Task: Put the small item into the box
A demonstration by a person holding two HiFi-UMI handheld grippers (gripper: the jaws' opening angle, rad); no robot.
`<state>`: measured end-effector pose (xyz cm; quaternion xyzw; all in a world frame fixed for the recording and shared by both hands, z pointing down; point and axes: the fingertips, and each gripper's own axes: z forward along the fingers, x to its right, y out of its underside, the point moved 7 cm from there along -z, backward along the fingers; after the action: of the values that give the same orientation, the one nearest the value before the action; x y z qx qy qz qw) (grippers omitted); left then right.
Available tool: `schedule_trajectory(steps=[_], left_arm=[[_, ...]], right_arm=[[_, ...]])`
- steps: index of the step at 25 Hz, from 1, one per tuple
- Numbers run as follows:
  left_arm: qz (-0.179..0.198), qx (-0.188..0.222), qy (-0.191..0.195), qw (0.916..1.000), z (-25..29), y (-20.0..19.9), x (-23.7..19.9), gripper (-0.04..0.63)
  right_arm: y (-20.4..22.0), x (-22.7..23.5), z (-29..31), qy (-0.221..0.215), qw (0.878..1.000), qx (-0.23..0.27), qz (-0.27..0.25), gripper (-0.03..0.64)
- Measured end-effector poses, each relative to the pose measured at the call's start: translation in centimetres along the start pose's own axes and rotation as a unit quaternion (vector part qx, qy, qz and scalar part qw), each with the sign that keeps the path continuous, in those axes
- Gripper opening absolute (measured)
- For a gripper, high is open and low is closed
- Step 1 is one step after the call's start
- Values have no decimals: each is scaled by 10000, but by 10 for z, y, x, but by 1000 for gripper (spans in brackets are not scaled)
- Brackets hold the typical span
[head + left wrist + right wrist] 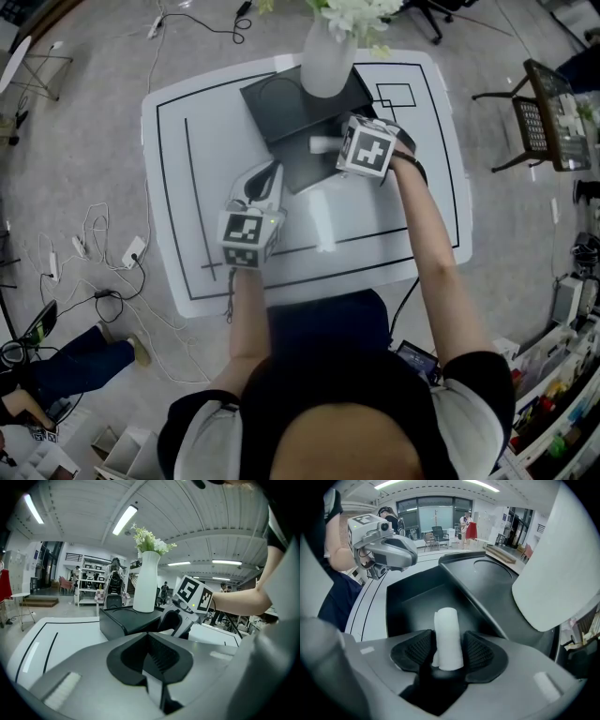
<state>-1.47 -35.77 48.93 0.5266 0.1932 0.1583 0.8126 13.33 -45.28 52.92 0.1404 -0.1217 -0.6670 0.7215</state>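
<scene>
A small white cylinder (448, 630) stands upright between the jaws of my right gripper (450, 654), over the open black box (417, 604). Thin dark gaps show on both sides of it, so the pads do not press on it and the gripper is open. In the head view that gripper (330, 146) hangs over the box (295, 169) with the cylinder (318, 143) at its tips. My left gripper (271, 171) hovers over the white table (187, 187) just left of the box, shut and empty; its pads (159, 656) hold nothing.
A tall white vase (328, 61) with flowers stands on the box's raised part with the round recess (492, 569), close to my right gripper. A second white cylinder (322, 220) lies on the table in front. Cables (103, 244) trail on the floor at left; a chair (539, 117) stands at right.
</scene>
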Motion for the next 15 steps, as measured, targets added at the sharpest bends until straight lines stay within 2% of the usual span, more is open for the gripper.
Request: schedule_trajectory(steps=[15], left_arm=[[57,96,50,9999,-4,-4,6,11]], right_arm=[[-2,-4,-20,207,9997,102,105,256]])
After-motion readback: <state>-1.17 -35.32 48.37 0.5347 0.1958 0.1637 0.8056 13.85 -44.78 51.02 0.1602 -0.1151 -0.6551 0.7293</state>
